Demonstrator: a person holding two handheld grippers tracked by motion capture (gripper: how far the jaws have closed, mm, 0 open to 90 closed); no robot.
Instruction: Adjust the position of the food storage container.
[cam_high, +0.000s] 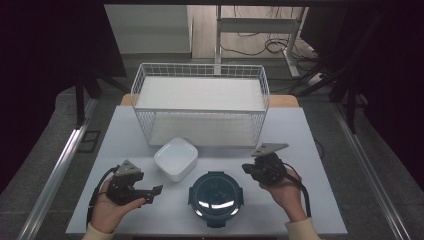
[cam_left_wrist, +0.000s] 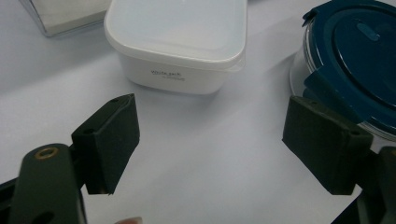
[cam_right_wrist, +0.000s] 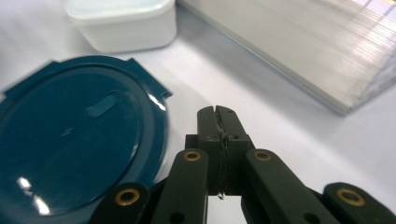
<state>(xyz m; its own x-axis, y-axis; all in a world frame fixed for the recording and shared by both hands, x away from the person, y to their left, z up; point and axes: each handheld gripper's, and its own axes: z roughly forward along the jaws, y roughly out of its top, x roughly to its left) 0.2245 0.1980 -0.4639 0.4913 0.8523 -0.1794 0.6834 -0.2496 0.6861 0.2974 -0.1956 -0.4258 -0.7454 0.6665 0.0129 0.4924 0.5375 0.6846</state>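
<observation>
Round dark-blue-lidded clear container (cam_high: 216, 198) at table's near edge, between left gripper (cam_high: 152, 192) (jaws spread, empty) and clenched right gripper (cam_high: 248, 169).

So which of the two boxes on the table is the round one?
The container with the dark blue lid, at the table's near edge between the two grippers. The white lidded container behind it, nearer the wire basket, is square with rounded corners.

White table (cam_high: 125, 130), wire basket (cam_high: 200, 102), white square container (cam_high: 175, 158), round blue-lidded container (cam_high: 216, 192)
</observation>
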